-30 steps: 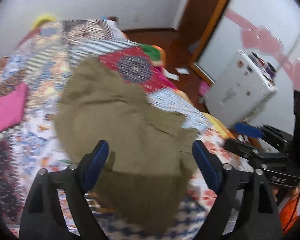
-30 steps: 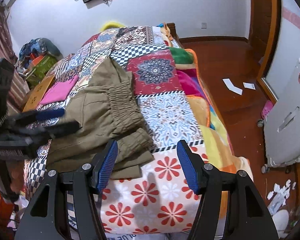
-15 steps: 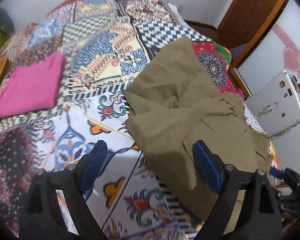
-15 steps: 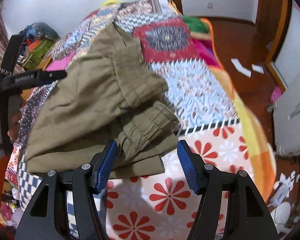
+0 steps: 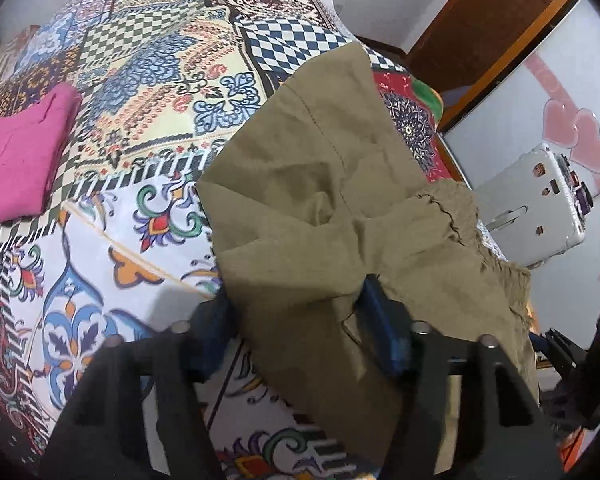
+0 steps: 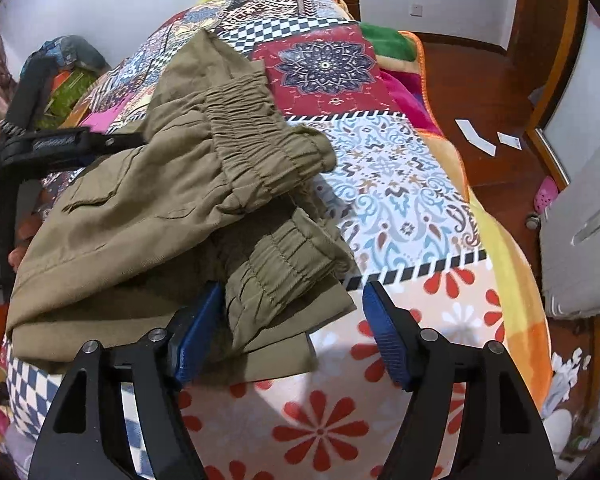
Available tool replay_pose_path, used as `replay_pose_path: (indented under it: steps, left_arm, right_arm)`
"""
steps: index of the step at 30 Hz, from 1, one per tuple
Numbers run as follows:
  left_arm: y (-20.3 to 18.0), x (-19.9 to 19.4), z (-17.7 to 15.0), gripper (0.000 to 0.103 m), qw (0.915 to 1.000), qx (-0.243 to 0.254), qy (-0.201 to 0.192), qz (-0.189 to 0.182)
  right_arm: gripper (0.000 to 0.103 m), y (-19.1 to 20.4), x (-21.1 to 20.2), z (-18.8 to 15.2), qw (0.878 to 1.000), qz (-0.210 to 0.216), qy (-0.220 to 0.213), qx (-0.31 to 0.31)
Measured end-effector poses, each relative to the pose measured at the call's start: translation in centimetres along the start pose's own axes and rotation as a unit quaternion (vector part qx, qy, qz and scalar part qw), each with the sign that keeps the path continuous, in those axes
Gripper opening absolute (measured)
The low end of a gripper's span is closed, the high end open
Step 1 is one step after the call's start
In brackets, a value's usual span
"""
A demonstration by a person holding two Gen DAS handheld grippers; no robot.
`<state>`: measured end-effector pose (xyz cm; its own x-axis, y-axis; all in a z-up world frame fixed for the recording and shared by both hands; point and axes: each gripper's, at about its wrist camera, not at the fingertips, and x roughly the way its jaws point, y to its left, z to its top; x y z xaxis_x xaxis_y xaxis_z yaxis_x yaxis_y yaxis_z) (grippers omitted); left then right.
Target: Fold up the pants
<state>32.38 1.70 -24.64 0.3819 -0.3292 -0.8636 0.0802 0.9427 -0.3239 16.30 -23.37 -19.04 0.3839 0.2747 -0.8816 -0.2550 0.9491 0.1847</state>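
A: Where the olive cargo pants (image 6: 172, 208) lie bunched on the patchwork bedspread (image 6: 396, 184), what do you have on your right side?

B: Item one: your right gripper (image 6: 296, 332), jaws spread wide, closed on nothing. The left blue pad (image 6: 198, 332) is pressed against a gathered elastic cuff (image 6: 284, 264); the right pad stands clear over the red-flower patch. The cuff partly covers the left pad.

A: And your left gripper (image 5: 300, 320)?

B: Item two: its jaws stand apart with a fold of the pants (image 5: 340, 216) draped between and over them. The left pad is mostly hidden under cloth; only the right blue pad (image 5: 384, 332) shows well. Whether the fabric is pinched or merely resting there, you cannot tell from this view.

A: How are the pants lying?

B: Item three: heaped near the bedspread's near corner, the elastic waistband (image 6: 252, 128) on top, a flap pocket (image 6: 96, 196) facing up. Lower layers are buried, so the fold's shape cannot be read.

A: Other entries?

B: A folded magenta cloth (image 5: 16, 156) further up the bed, cut off at the frame edge. A white appliance (image 5: 540, 200) on the wooden floor (image 6: 496, 92), blurred. Paper scraps (image 6: 476, 142) on that floor.
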Motion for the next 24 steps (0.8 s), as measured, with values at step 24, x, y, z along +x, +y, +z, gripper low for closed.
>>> replay_pose_path:
  steps: [24]
  left_arm:
    - [2.3,-12.0,-13.8,0.023,0.9905,-0.105,-0.078,0.041]
  right_arm:
    - [0.061,5.0,4.3,7.4,0.989,-0.002,0.013,-0.150]
